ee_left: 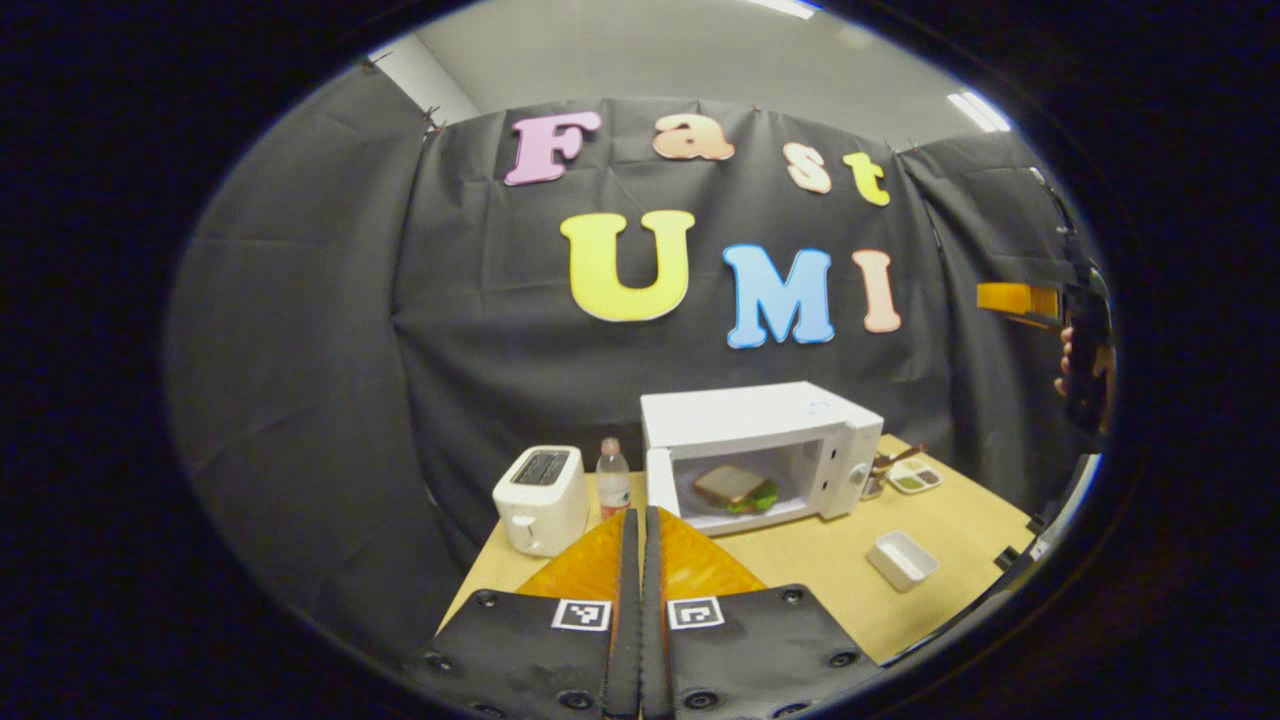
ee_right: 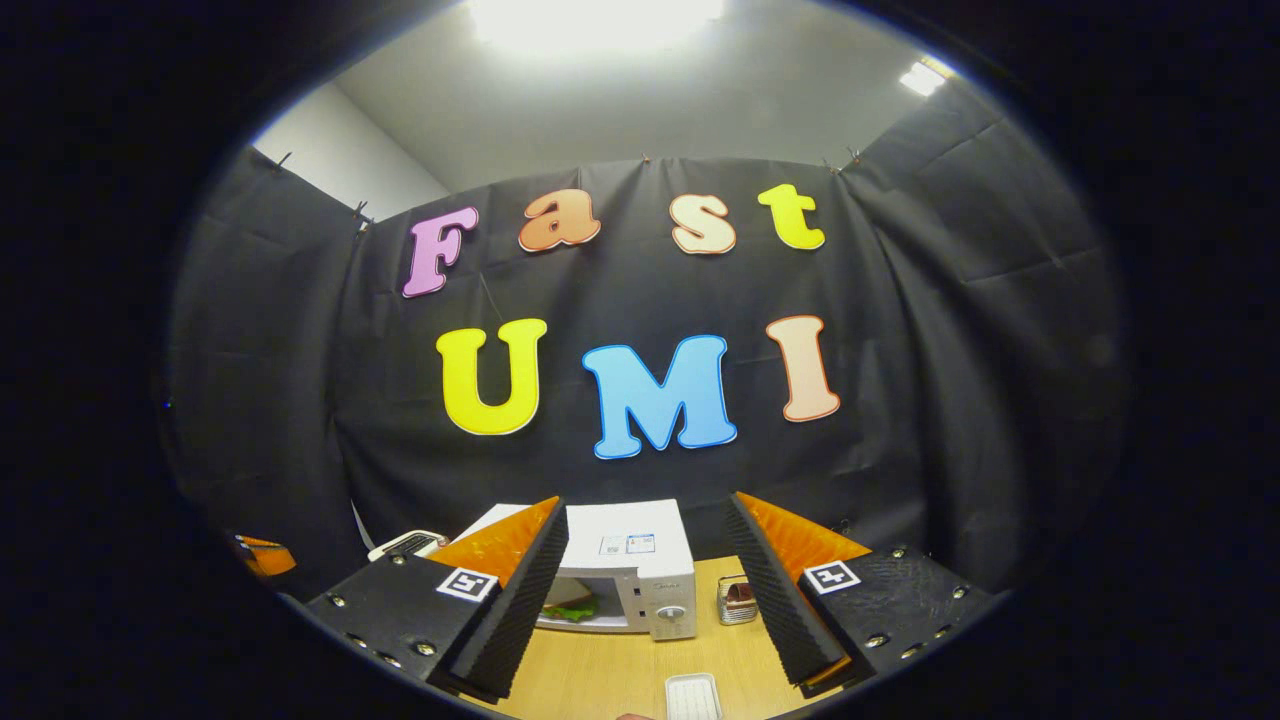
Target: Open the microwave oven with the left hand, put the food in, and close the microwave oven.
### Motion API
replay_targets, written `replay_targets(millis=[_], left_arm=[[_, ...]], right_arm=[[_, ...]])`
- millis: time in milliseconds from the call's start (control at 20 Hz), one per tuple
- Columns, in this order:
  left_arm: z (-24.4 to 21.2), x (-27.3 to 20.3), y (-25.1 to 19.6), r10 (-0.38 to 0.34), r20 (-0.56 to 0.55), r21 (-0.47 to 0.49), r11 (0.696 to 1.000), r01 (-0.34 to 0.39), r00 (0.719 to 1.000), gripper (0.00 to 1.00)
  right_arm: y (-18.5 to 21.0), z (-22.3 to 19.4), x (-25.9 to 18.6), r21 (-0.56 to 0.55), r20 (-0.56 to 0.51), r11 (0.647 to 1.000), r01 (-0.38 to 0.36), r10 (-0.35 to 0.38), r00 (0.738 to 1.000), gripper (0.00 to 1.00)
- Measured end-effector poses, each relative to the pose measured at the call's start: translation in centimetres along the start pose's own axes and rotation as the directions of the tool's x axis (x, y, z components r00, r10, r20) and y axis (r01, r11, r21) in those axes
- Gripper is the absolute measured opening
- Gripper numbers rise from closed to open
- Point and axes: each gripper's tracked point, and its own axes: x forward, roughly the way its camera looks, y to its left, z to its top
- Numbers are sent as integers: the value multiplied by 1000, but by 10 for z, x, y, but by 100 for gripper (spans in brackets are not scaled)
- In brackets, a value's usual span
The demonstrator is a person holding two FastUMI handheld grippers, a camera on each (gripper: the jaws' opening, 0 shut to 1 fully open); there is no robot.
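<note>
Left gripper view shows the sandwich (ee_left: 738, 487) inside the microwave (ee_left: 760, 450), frame centre; the door seems shut. Left gripper (ee_left: 641, 520) pinched empty, right gripper (ee_right: 648, 540) wide; retreat likely remains.

white toaster (ee_left: 541, 497), bottle (ee_left: 612, 478), white tray (ee_left: 902, 559)

The microwave (ee_left: 760, 415) at twelve o'clock on the table (ee_left: 820, 565) looks like smooth white plastic with a slight gloss, as does the toaster (ee_left: 541, 498) at nine o'clock of it. The table has a matt, pale wood-look top. The bottle (ee_left: 612, 478) between them looks like clear, shiny plastic.
</note>
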Motion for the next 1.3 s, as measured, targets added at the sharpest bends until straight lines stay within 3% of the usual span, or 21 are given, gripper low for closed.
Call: replay_targets(millis=[150,300,450,800,1300], left_arm=[[-54,-13,12,22,-113,-11,1000,-24,993,7],[-96,-12,-1,-15,-207,-37,999,7,978,7],[-118,-7,-10,-4,-257,3,1000,5,967,7],[-106,-7,-68,-96,-262,-15,995,95,960,7],[-98,27,-177,-276,-277,-47,961,274,920,7]], right_arm=[[-5,4,3,2,7,1000,-5,4,1000,95],[-8,-2,6,12,-11,1000,-12,13,1000,95],[-16,0,8,9,-14,1000,-12,12,1000,96],[-31,-3,14,-2,-18,1000,-5,5,1000,95],[-70,-4,22,-31,-16,999,39,-40,999,95]])
